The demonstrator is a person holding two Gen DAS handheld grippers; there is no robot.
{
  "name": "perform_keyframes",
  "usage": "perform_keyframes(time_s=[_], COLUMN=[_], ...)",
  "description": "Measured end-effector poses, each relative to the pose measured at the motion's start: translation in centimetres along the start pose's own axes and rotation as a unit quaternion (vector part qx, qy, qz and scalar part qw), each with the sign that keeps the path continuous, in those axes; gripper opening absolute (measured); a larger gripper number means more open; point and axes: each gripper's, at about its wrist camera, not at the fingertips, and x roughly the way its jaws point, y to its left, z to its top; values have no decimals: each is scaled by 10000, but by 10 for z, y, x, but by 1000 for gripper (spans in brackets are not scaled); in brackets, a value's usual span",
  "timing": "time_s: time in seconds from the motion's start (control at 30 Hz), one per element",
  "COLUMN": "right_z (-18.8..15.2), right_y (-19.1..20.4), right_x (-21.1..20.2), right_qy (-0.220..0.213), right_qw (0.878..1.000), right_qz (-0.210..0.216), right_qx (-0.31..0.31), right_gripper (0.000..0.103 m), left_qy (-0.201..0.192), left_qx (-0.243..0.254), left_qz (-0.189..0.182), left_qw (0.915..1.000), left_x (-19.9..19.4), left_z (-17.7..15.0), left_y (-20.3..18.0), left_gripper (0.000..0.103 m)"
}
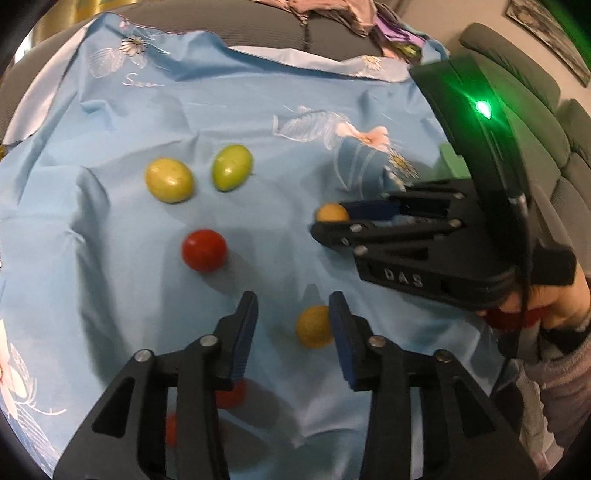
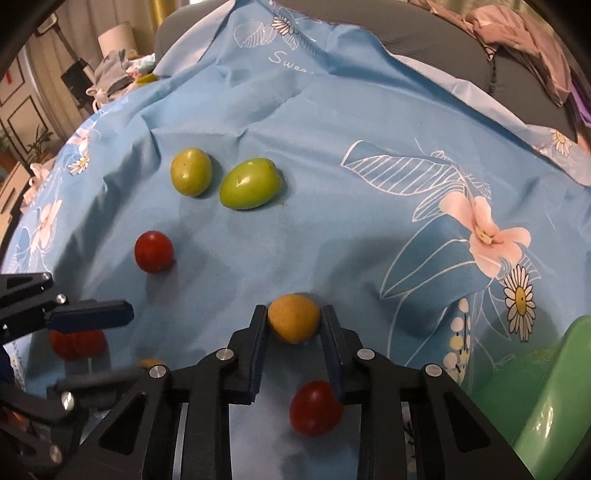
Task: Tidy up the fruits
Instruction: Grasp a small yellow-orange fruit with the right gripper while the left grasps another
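Observation:
Small fruits lie on a blue flowered cloth [image 1: 258,122]. My right gripper [image 2: 293,325] is shut on an orange-yellow fruit [image 2: 293,322]; it also shows in the left wrist view [image 1: 332,213]. My left gripper [image 1: 293,314] is open, with a second orange-yellow fruit [image 1: 314,326] against its right finger. Two green-yellow fruits [image 2: 190,171] [image 2: 250,183] lie side by side further off. A red fruit [image 2: 153,251] lies nearer. Another red fruit [image 2: 316,408] sits under my right gripper. More red fruit [image 2: 77,343] lies below my left gripper [image 2: 92,347].
A green container [image 2: 546,391] stands at the right edge of the cloth. A grey sofa back [image 2: 480,44] with crumpled clothes [image 2: 517,26] lies behind. Cluttered furniture [image 2: 110,74] stands at the far left.

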Motion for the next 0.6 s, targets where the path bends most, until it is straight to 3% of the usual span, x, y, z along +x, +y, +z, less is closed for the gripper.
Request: perform_keyframes(time_s=[0.37,0.47,0.6], right_z=[-5,-5,-6], right_y=[1,0,1], right_x=[-3,-3,-4], right_qy=[-126,-150,-193], right_qw=[9999,9998,9998], right_qz=[50,81,91], right_qx=[20,39,62], right_gripper=[30,30,30], left_qy=[258,254,216], left_qx=[446,380,426], left_qz=[-13,-36,93], left_qw=[9987,9989,9988], left_x=[15,17,18], left_z=[-11,-9,-10], left_y=[-22,-22,-27], left_gripper=[41,28,26])
